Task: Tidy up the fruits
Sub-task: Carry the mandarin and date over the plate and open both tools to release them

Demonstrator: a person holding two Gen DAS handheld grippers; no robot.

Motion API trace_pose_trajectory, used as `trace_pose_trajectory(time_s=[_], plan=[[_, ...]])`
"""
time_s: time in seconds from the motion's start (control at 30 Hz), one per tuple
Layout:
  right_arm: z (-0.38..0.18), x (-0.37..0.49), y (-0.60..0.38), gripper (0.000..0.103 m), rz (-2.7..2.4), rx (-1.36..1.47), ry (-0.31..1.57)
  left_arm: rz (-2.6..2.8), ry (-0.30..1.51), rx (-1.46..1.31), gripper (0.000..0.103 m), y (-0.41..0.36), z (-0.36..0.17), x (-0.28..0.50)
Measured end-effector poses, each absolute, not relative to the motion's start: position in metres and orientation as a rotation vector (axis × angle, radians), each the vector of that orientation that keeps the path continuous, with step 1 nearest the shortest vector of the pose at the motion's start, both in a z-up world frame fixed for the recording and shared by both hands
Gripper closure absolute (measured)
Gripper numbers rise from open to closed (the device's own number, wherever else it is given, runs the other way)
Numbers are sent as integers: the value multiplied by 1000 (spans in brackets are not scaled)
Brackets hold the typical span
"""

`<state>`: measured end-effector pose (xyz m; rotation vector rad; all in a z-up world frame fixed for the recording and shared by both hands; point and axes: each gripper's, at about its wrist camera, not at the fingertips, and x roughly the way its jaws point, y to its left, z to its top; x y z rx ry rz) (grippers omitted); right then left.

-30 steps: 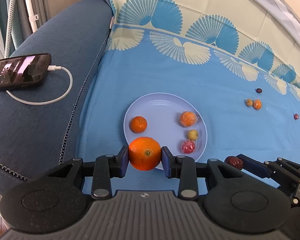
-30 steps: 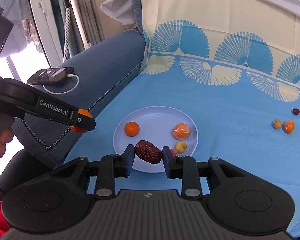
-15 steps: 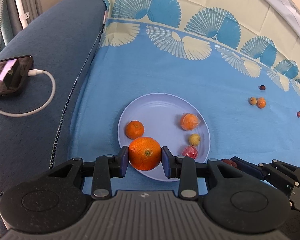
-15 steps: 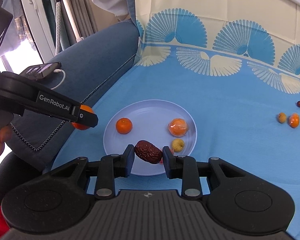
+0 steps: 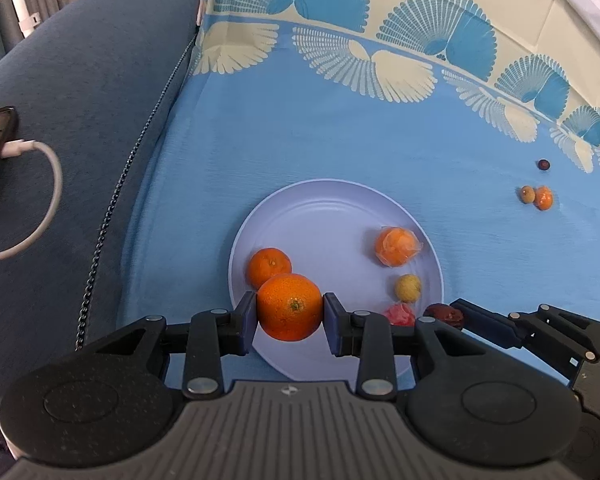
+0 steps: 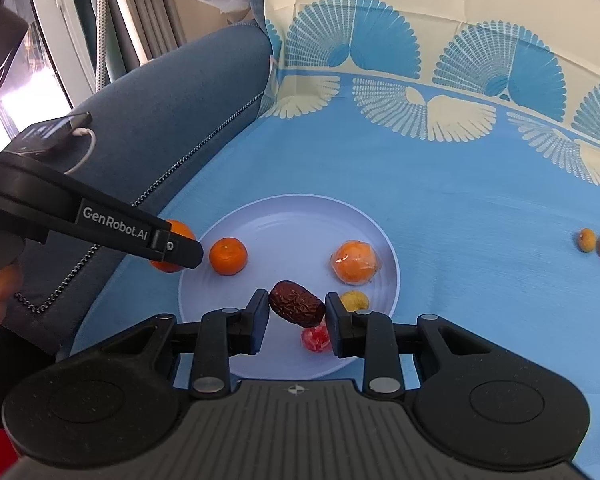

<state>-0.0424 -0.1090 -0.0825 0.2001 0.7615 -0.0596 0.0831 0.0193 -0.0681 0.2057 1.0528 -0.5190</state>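
Carrying 2 fruits: left tongs (image 5: 290, 316) clamp a round orange (image 5: 289, 306), right tongs (image 6: 297, 316) a wrinkled brown date (image 6: 297, 309); I count 4 on the pale blue plate (image 5: 320, 216), 4 small fruits (image 5: 537, 197) left.

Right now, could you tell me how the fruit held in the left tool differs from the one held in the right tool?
The orange in the left tool is round, bright and smooth-skinned; the dried red date in the right tool is oblong, dark brown-red and wrinkled. The orange is clearly larger and fills the gap, while the date sits tilted across it. Both are clamped above the plate.
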Motion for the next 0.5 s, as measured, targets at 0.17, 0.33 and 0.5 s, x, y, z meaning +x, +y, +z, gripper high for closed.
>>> trace_pose_trajectory(time_s=[0.17,0.33,0.5], plan=[[-89,-31,-112,71,-51,201,770,-526,1068,219,65,12,-77,91],[-97,-22,-112,71,-43,181,783,-525,1083,245,65,6,-89,97],[-105,-12,-113,71,-36,166,795,-513,1095,260,65,2,-100,105]])
